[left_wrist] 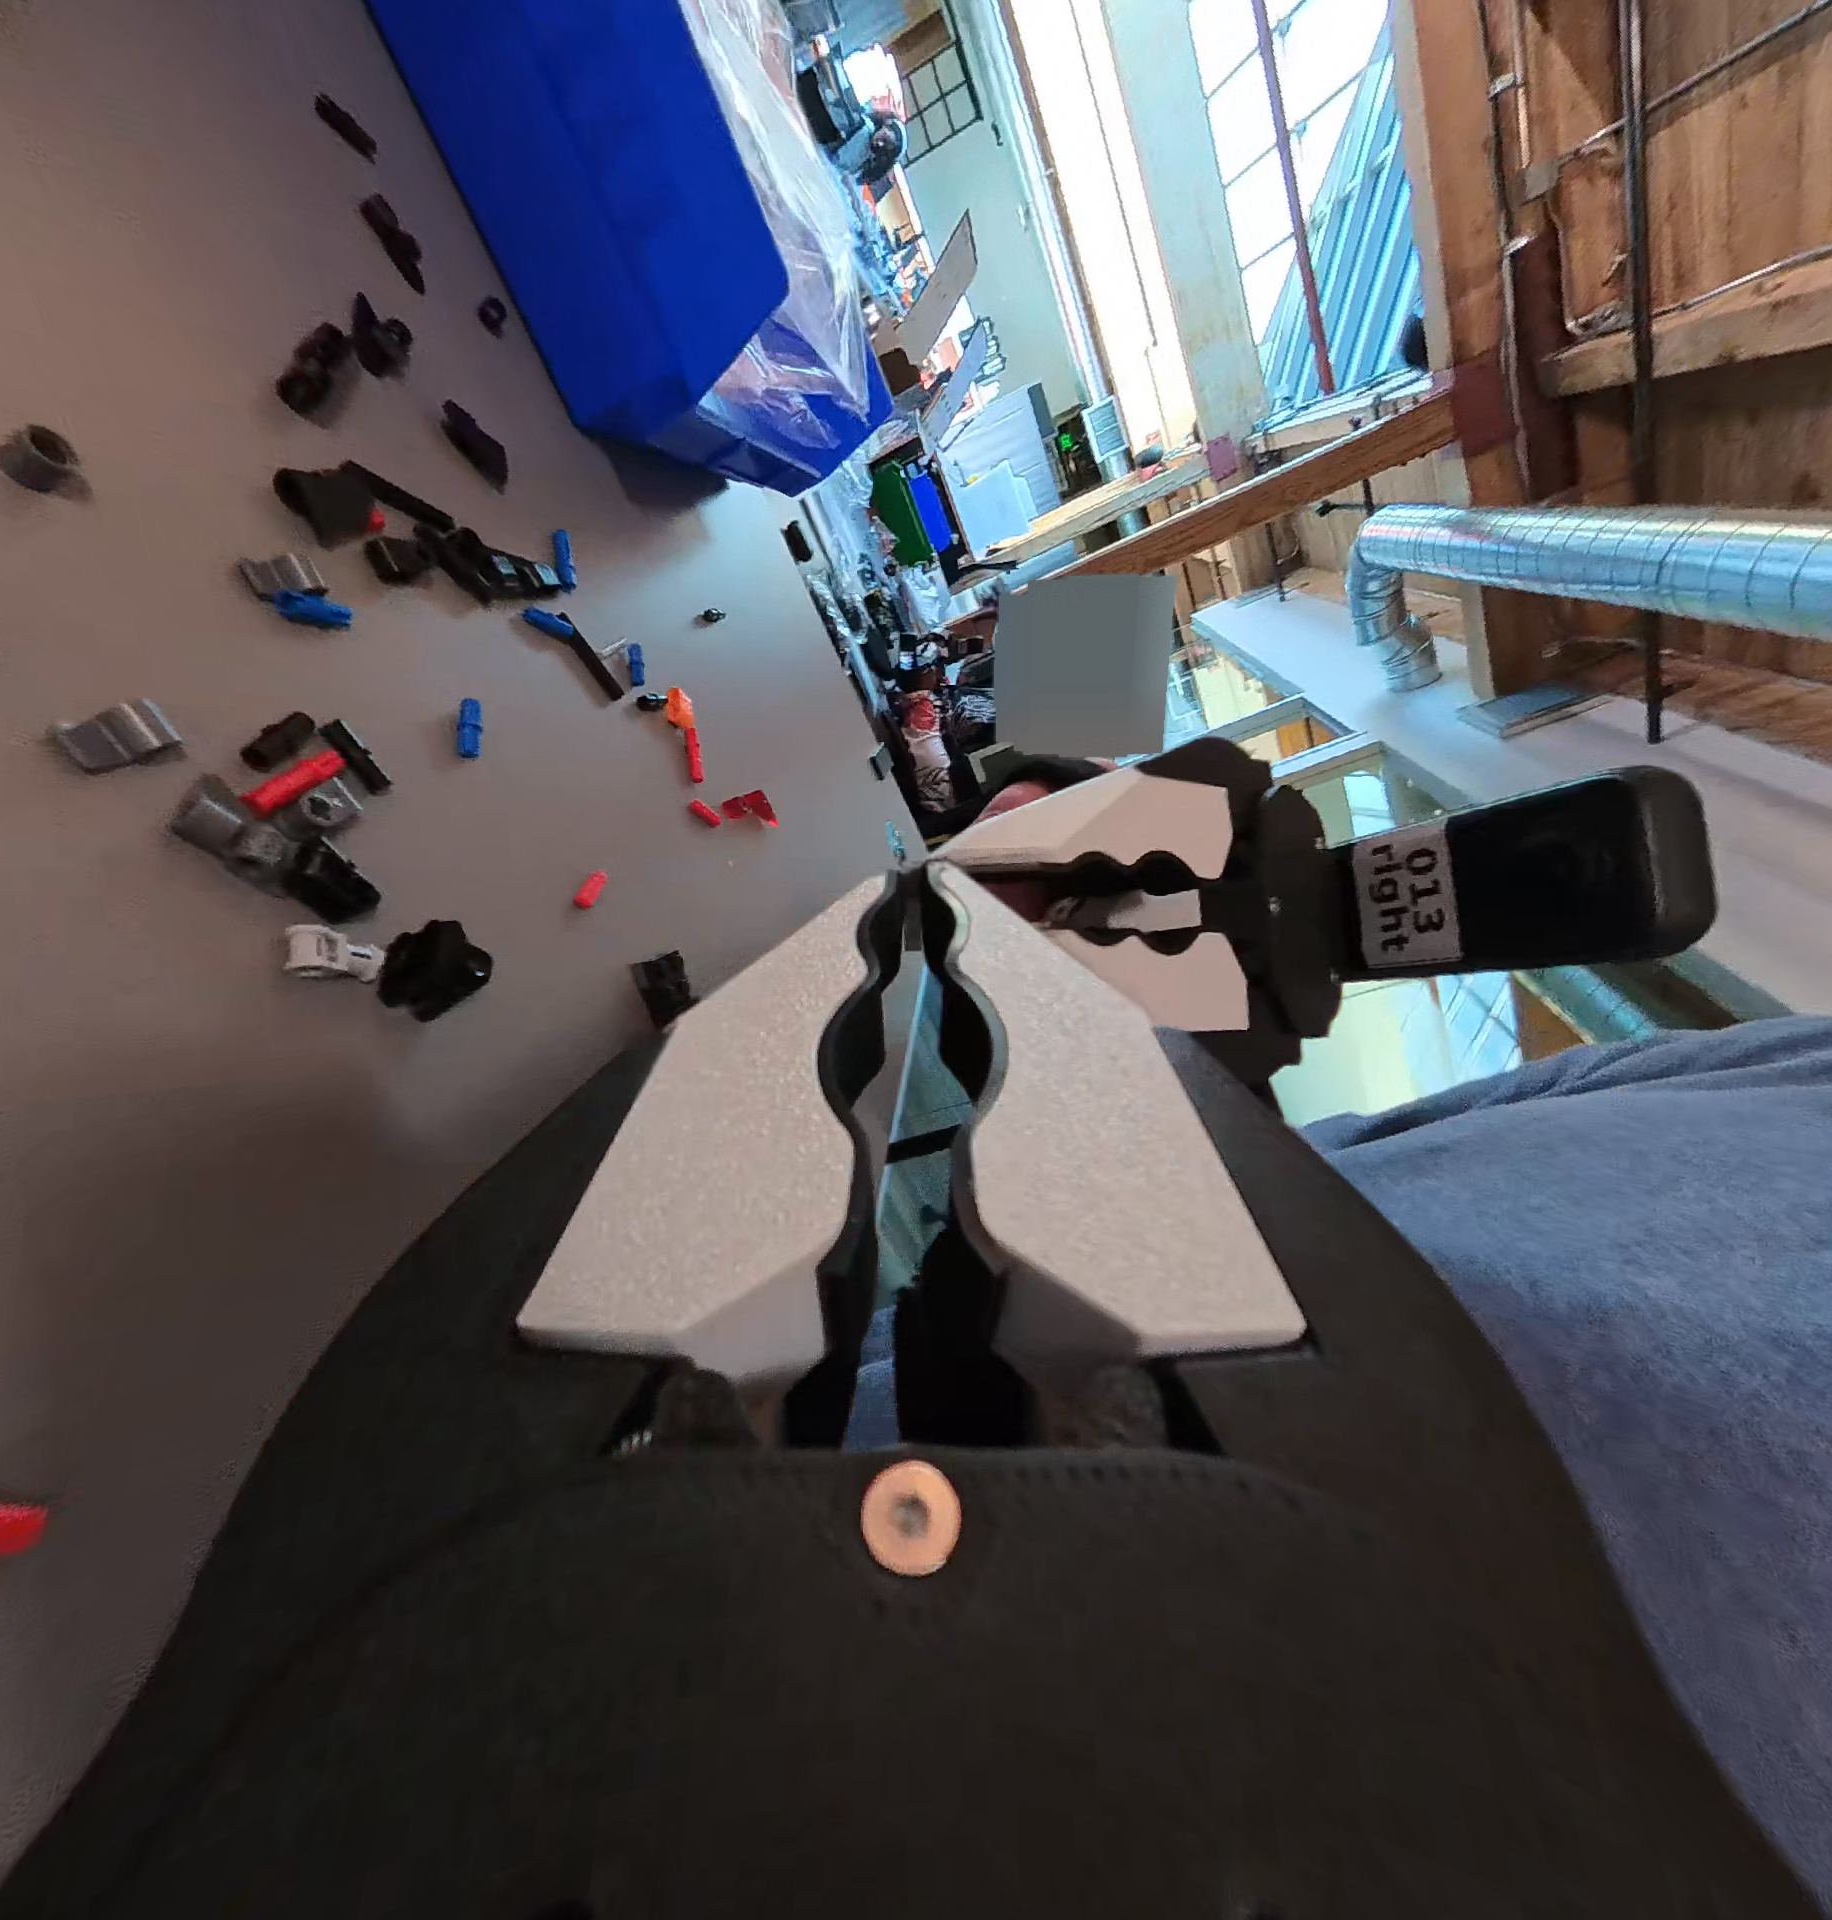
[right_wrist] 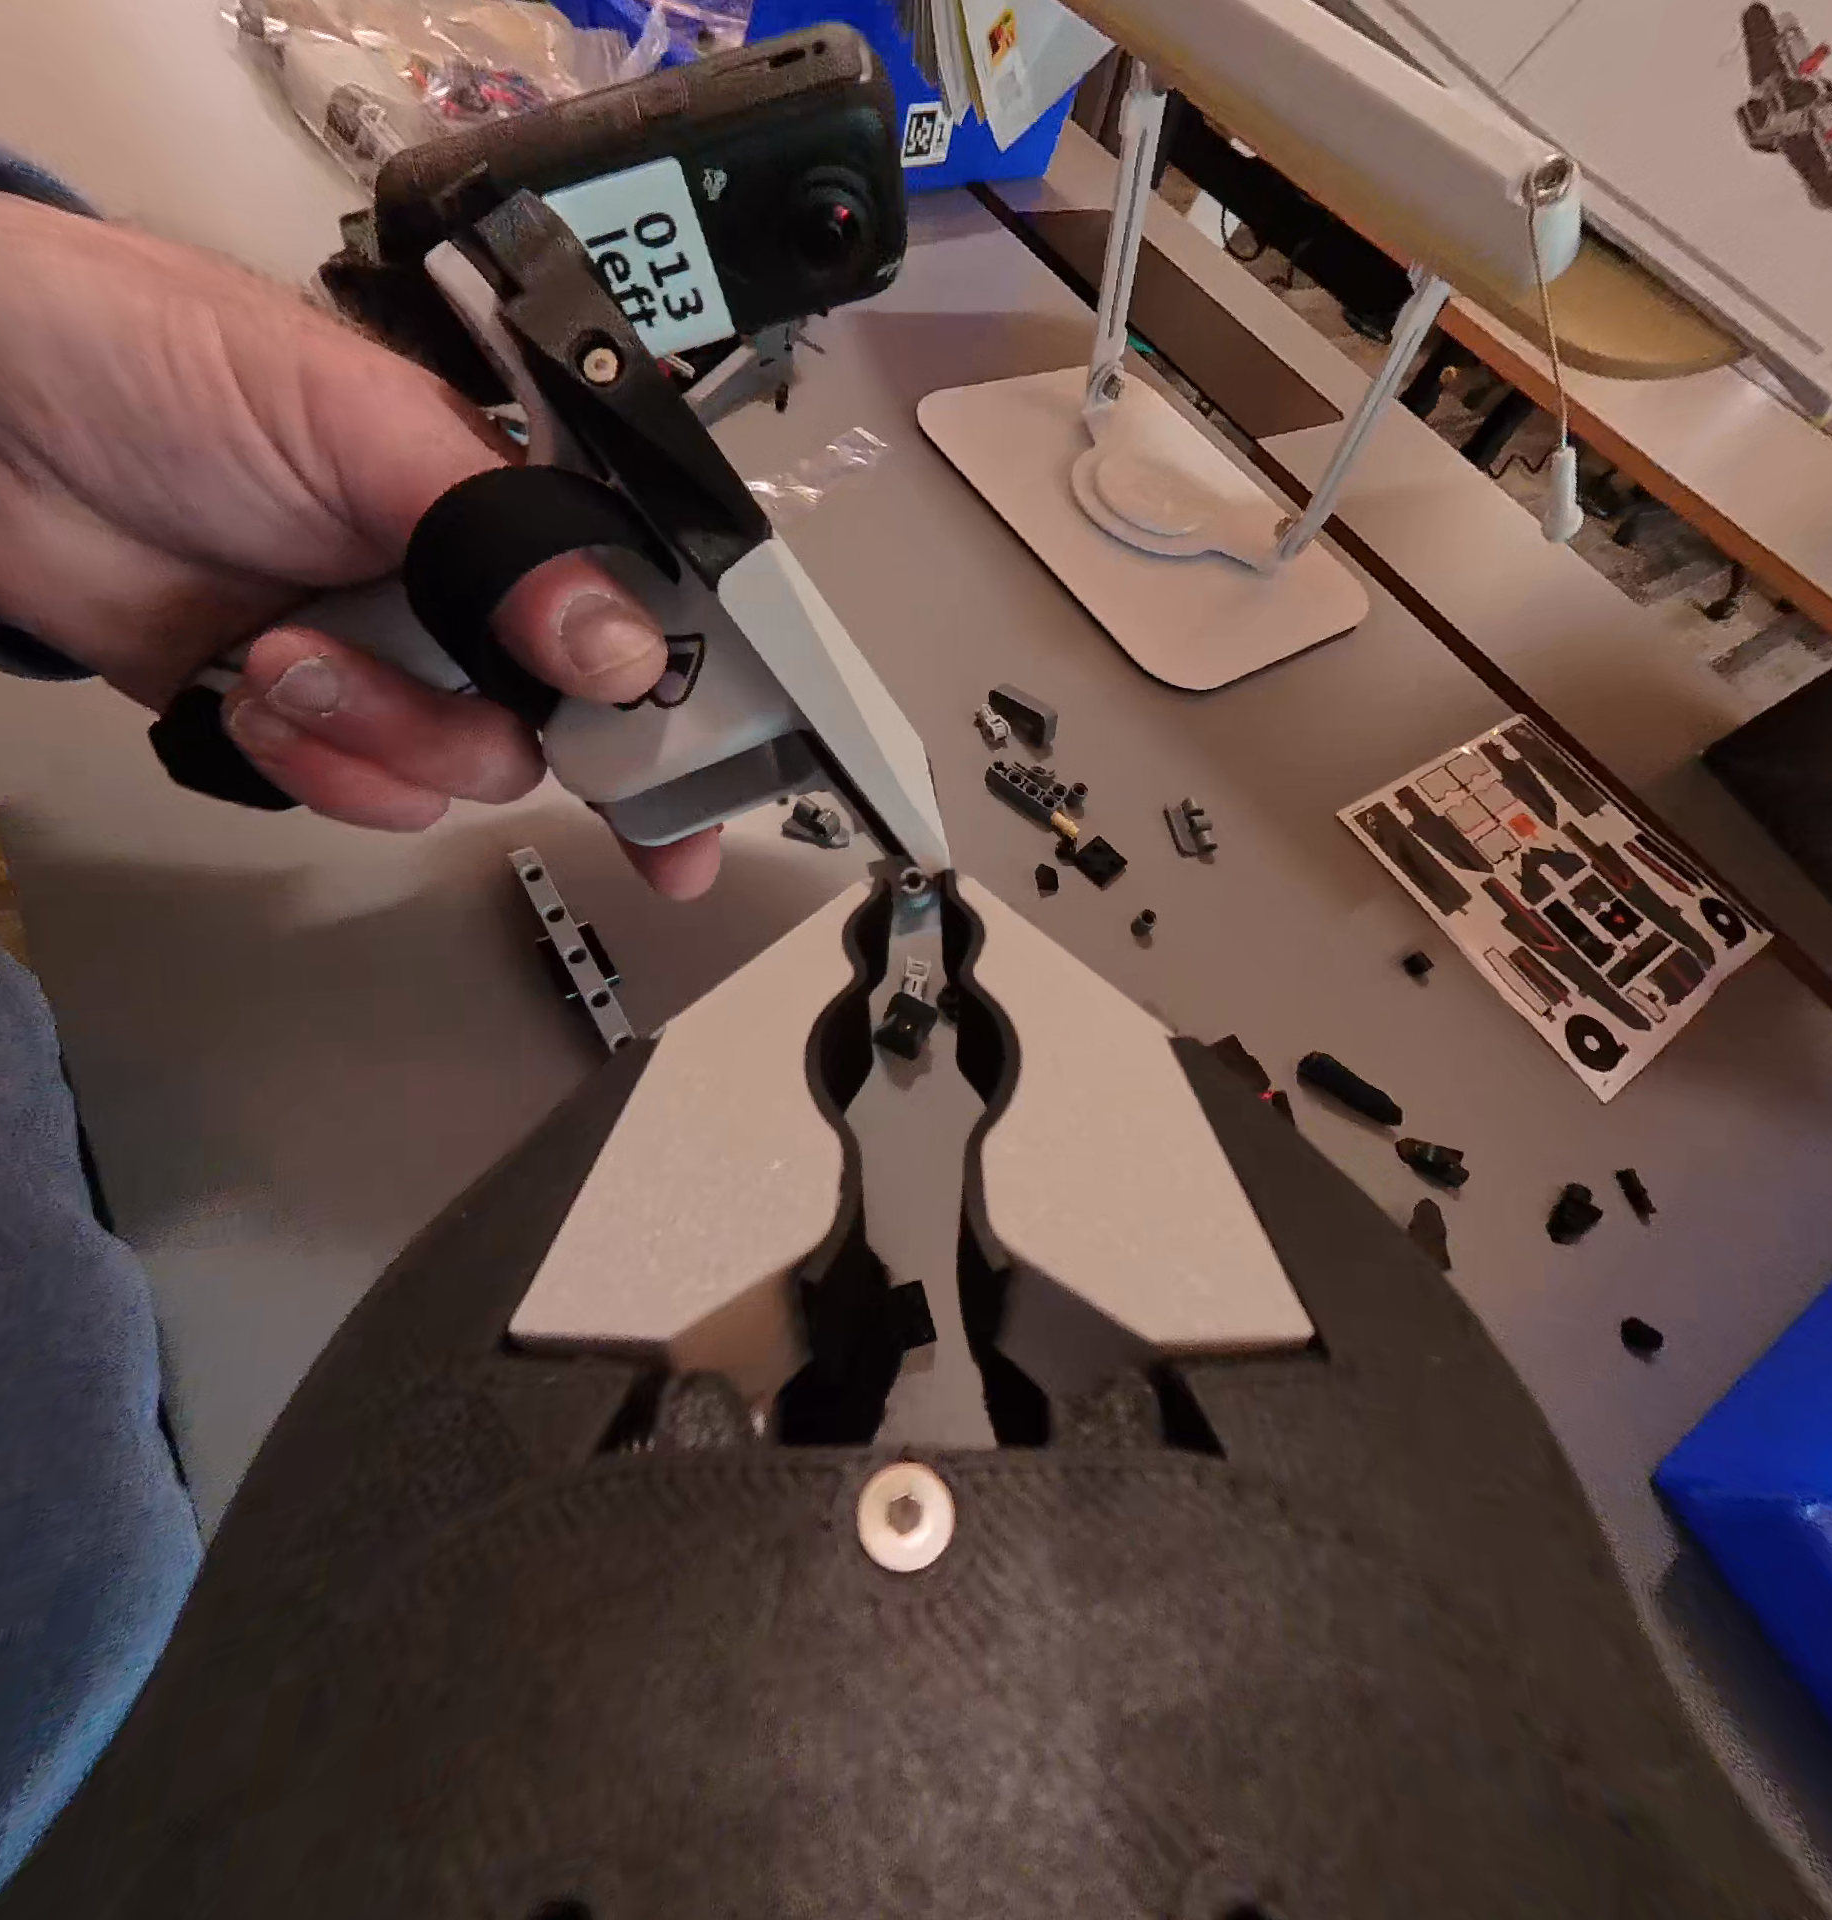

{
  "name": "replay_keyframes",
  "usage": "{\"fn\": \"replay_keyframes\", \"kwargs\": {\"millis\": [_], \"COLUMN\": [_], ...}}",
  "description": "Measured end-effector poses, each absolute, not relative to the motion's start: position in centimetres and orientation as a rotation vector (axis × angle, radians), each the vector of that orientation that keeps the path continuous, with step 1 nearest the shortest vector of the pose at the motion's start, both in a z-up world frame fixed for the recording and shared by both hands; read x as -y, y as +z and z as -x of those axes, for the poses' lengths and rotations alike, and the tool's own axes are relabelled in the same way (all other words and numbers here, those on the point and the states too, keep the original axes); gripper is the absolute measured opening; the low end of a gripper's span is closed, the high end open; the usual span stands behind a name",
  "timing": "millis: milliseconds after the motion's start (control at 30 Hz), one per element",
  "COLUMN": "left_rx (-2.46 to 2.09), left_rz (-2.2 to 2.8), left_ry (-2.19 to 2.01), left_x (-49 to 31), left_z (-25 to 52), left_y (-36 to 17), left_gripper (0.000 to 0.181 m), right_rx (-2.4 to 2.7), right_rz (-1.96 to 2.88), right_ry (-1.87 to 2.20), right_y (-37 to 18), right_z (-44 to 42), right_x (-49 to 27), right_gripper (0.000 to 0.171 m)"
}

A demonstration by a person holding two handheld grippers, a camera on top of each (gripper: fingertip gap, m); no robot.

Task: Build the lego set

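Early stage: right tool (right_wrist: 917, 883) pinching small grey piece (right_wrist: 912, 896), left tool (left_wrist: 910, 878) tips pressed together against it. Most parts (left_wrist: 309, 810) loose on counter (left_wrist: 112, 1091), sticker sheet (right_wrist: 1551, 899) unused.

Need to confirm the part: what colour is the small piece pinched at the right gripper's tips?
Light grey piece, clearest in the right wrist view.
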State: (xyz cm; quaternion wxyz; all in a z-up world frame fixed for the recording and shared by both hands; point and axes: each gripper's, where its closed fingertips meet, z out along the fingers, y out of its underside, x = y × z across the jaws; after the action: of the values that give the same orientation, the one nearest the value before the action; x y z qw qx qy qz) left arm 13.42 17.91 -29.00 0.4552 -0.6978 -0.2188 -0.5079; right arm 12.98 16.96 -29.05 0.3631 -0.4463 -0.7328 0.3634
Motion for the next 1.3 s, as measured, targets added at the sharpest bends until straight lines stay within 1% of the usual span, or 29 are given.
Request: {"fn": "replay_keyframes", "kwargs": {"millis": [200,333,367,433,500,633,800,1000,1167,1300], "left_rx": [0.642,0.677,0.677,0.665,0.64,0.452,0.183,0.009,-0.098,-0.162], "left_rz": [1.683,1.668,1.675,1.696,1.725,1.984,2.207,2.3,2.336,2.353], "left_ry": [-1.275,-1.28,-1.272,-1.244,-1.196,-0.939,-0.722,-0.557,-0.483,-0.446], "left_x": [-18.8,-19.3,-19.4,-19.6,-19.4,-18.7,-18.8,-19.5,-20.2,-20.6], "left_z": [-13.7,-13.8,-13.9,-13.8,-13.6,-14.5,-17.3,-18.1,-19.1,-19.5], "left_y": [-29.4,-29.4,-29.5,-29.6,-29.9,-32.6,-35.5,-37.3,-38.3,-38.8], "left_gripper": [0.001,0.001,0.004,0.019,0.02,0.019,0.023,0.023,0.026,0.024], "right_rx": [1.836,1.809,1.797,1.754,1.755,1.84,1.926,1.95,1.975,1.994], "right_rz": [1.224,1.273,1.289,1.341,1.405,1.526,1.557,1.522,1.499,1.49], "right_ry": [0.958,0.989,1.023,1.079,1.092,1.016,0.994,0.973,0.941,0.899], "right_y": [-29.3,-29.4,-29.2,-29.0,-29.9,-33.9,-37.7,-38.3,-38.5,-38.9], "right_z": [-13.2,-13.4,-13.6,-14.2,-15.3,-18.2,-19.5,-19.1,-19.1,-18.9], "right_x": [-17.9,-18.3,-18.5,-19.5,-20.8,-22.7,-22.1,-21.3,-21.3,-21.2], "right_gripper": [0.001,0.001,0.001,0.001,0.001,0.001,0.001,0.001,0.001,0.001]}}
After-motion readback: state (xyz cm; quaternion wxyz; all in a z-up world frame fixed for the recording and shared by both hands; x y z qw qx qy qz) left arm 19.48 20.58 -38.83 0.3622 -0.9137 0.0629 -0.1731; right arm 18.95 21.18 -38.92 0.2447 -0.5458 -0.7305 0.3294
